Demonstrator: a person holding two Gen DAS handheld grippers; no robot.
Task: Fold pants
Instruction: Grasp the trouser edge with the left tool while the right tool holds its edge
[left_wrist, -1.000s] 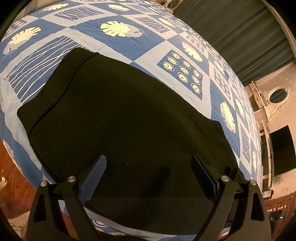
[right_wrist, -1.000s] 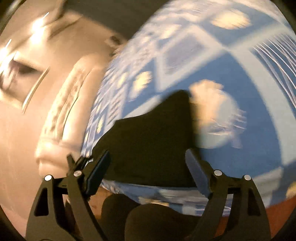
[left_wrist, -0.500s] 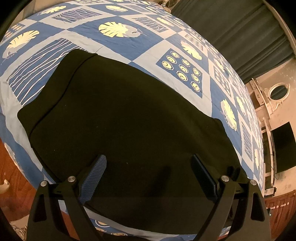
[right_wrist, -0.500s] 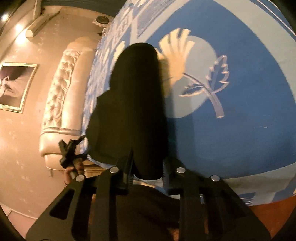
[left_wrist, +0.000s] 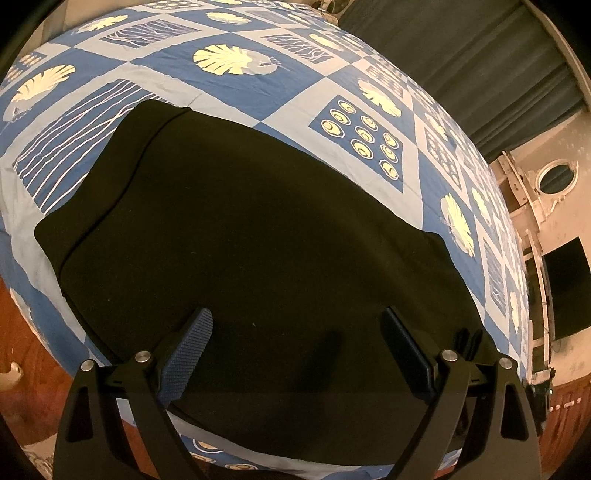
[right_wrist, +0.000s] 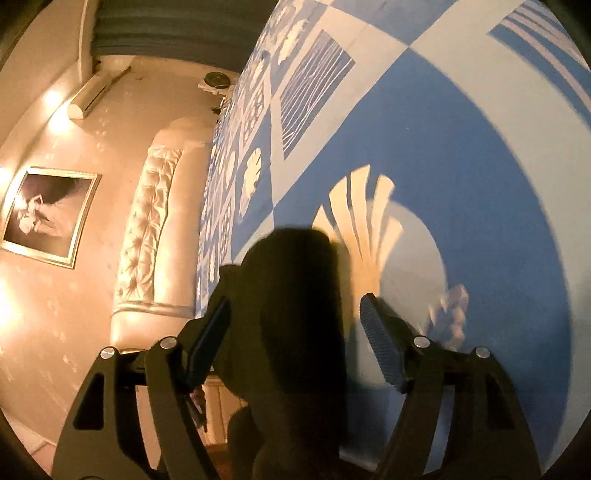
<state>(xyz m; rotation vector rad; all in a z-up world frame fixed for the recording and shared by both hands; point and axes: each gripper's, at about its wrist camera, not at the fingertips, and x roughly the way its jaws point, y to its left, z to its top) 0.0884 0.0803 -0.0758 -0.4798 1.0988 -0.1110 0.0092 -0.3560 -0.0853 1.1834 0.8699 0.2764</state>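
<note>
The black pants (left_wrist: 258, 236) lie flat and folded on the blue-and-white patterned bedspread (left_wrist: 280, 85) in the left wrist view. My left gripper (left_wrist: 295, 325) is open and empty, hovering just above the near part of the pants. In the right wrist view a raised fold of the black pants (right_wrist: 295, 295) stands between the fingers of my right gripper (right_wrist: 295, 317). That gripper is open, with gaps on both sides of the cloth.
The bedspread (right_wrist: 461, 147) fills the right wrist view's right side. A tufted cream headboard (right_wrist: 151, 221) and a framed picture (right_wrist: 48, 214) are on the left. Dark curtains (left_wrist: 480, 66), a white cabinet (left_wrist: 532, 206) and wooden floor (left_wrist: 29, 369) surround the bed.
My right gripper was shut on the pants fold half a second ago and has opened, letting it go. The left gripper has stayed open and almost still.
</note>
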